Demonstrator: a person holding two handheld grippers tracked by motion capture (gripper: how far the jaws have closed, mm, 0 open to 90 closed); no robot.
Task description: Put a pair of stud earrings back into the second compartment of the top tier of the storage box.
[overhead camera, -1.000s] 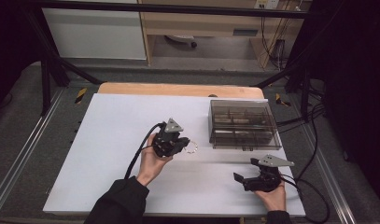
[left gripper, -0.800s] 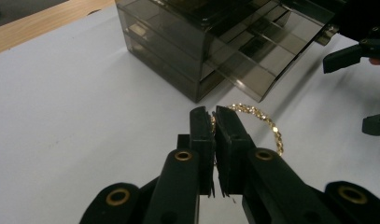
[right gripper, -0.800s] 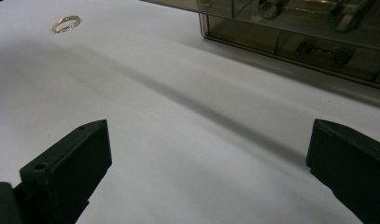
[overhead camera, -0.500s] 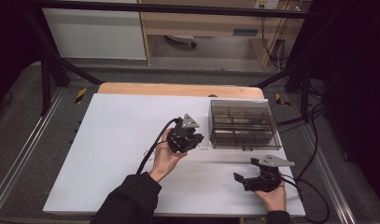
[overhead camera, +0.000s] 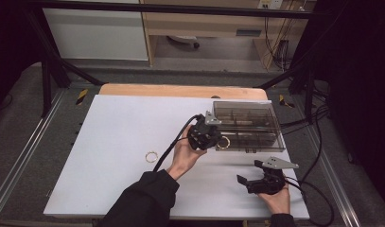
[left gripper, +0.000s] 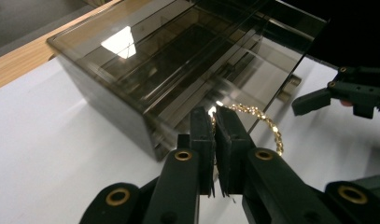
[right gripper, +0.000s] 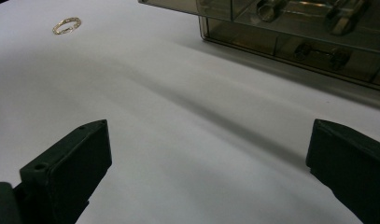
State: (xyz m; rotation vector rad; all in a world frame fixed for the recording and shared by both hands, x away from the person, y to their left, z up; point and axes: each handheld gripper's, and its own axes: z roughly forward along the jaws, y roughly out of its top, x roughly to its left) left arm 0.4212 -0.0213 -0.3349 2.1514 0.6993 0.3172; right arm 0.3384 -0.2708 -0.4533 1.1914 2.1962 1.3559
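My left gripper [overhead camera: 217, 140] [left gripper: 214, 122] is shut on a gold beaded bracelet [overhead camera: 223, 142] [left gripper: 261, 122], which hangs from the pads just in front of the smoky clear plastic organiser box [overhead camera: 247, 124] [left gripper: 178, 60]. The box is closed, with dividers visible through its lid. A second gold ring-shaped bracelet [overhead camera: 151, 156] [right gripper: 66, 25] lies flat on the white table [overhead camera: 119, 127], left of the person's left hand. My right gripper [overhead camera: 249, 179] [right gripper: 208, 161] rests near the front right of the table, open, with nothing between its jaws.
Black cables trail from both grippers over the table's right edge [overhead camera: 313, 189]. A wooden strip [overhead camera: 180, 91] borders the table's far side. Metal rails [overhead camera: 24, 156] run along both sides on the floor.
My left gripper has moved right and slightly up with the bracelet, from the table's middle to the box's front left corner. The right gripper has stayed where it was.
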